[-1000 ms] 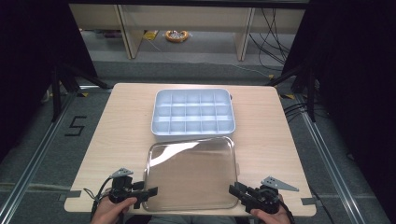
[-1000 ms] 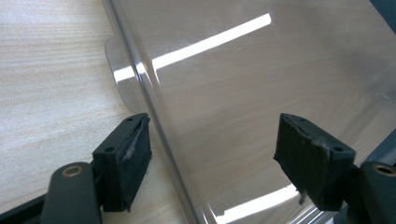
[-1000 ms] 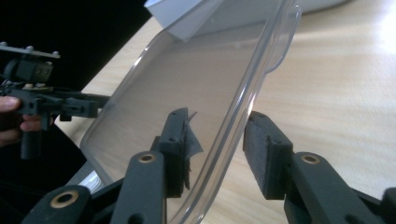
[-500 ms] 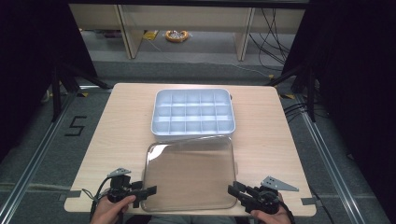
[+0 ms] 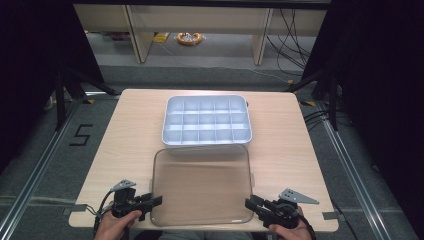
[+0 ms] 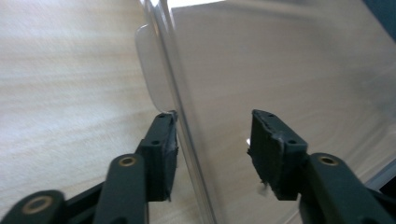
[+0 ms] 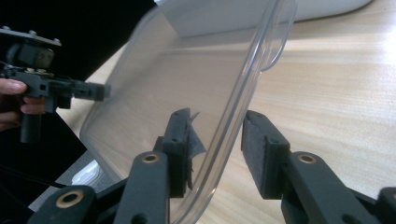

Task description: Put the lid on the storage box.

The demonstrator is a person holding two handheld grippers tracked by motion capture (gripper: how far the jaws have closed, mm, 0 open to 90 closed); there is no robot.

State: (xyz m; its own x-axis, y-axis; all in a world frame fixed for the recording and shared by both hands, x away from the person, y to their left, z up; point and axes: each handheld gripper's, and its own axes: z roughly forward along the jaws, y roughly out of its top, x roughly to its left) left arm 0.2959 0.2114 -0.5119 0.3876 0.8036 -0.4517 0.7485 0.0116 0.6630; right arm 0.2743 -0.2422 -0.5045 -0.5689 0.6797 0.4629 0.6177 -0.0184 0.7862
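The clear lid [image 5: 202,185] lies on the table [image 5: 130,130] just in front of the white tray [image 5: 206,121], its far edge near or against the tray's near wall, so it need only go forward and up to cover the compartments. The 2 grippers take it at its 2 near corners, 1 on each side, probably so that a wide, bendy sheet can rise level instead of sagging or swinging. The right gripper [image 5: 249,203] has its jaws drawn in about as narrow as they go, with the lid's right rim between the pads; in the right gripper view that rim stands tilted, which suggests that it is gripped. The left gripper [image 5: 156,201] has just been closing. In the left gripper view the rim runs against 1 pad, while the other pad hangs over the flat panel with a gap, so this side is straddled but not yet pinched. Lifting now would likely twist the lid about the right corner, so the left grip should firm up first.
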